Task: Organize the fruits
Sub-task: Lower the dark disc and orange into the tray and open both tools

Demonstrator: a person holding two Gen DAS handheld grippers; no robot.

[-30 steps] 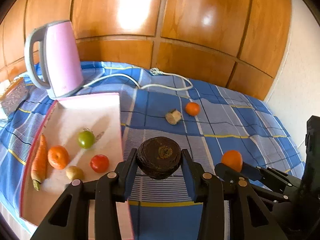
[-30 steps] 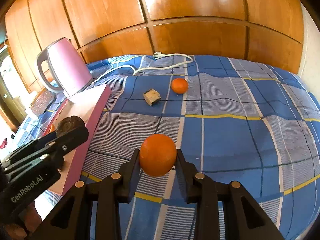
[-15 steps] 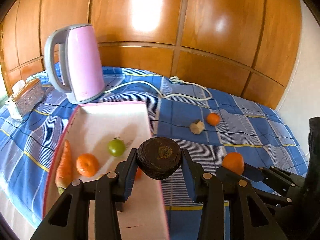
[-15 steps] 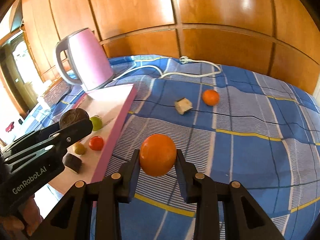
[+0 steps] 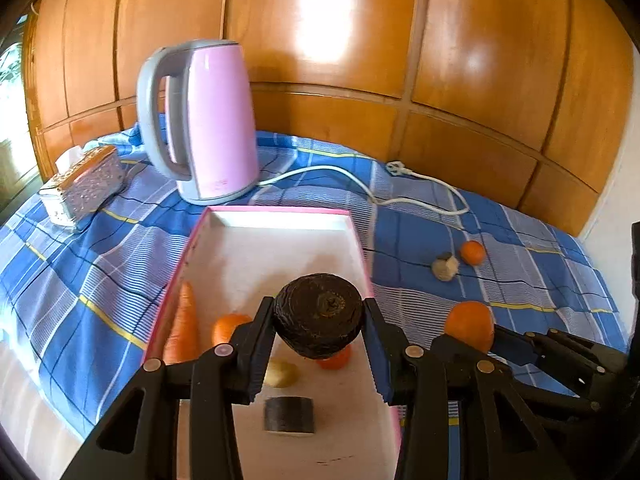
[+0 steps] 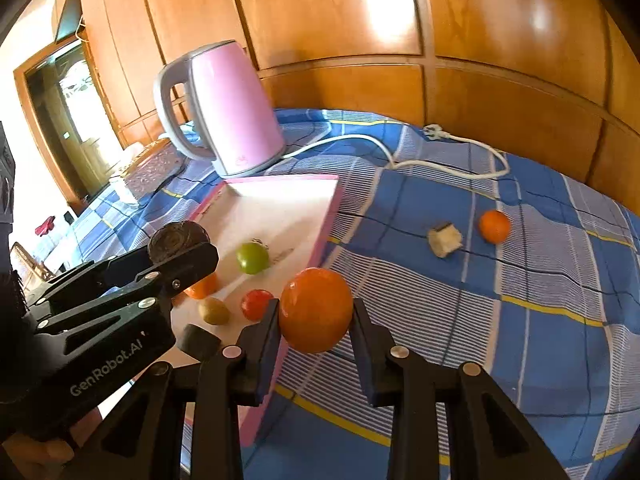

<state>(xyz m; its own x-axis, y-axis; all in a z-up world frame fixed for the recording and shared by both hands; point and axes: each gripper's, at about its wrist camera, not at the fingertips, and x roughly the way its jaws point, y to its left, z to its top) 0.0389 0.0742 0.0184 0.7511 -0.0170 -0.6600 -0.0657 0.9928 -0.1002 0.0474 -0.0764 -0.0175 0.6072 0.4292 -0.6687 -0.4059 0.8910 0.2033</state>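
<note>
The left gripper (image 5: pixel 320 322) had its jaws clamped on a dark, rough round fruit (image 5: pixel 319 327), both pads pressed to its sides, held up above the near half of the pink-rimmed tray (image 5: pixel 276 213). And the right gripper (image 6: pixel 316 314) was closed just as firmly on a big orange (image 6: pixel 315 309), hanging over the tray's right-hand edge, where tray meets the blue checked cloth (image 6: pixel 540 280).

Down in the tray: a carrot (image 5: pixel 182 330) along the left wall, a small orange (image 5: pixel 228 326) beside it, a green fruit (image 6: pixel 252 257) towards the middle, a red one (image 6: pixel 256 304) and a small brownish-yellow one (image 6: pixel 214 311) nearer the front, and a dark cut chunk (image 5: pixel 289 414) closest of all.

Out on the cloth, off the tray's right side, another small orange (image 6: pixel 495 226) lay just beside a pale cut piece (image 6: pixel 444 237), the two close but not quite touching.

Behind the tray's far end stood a pink kettle (image 5: pixel 208 120), its white cord (image 5: pixel 360 180) trailing across the cloth towards the wooden panelling (image 5: pixel 480 60). A patterned box (image 5: pixel 82 184) sat at the far left corner of the cloth.
</note>
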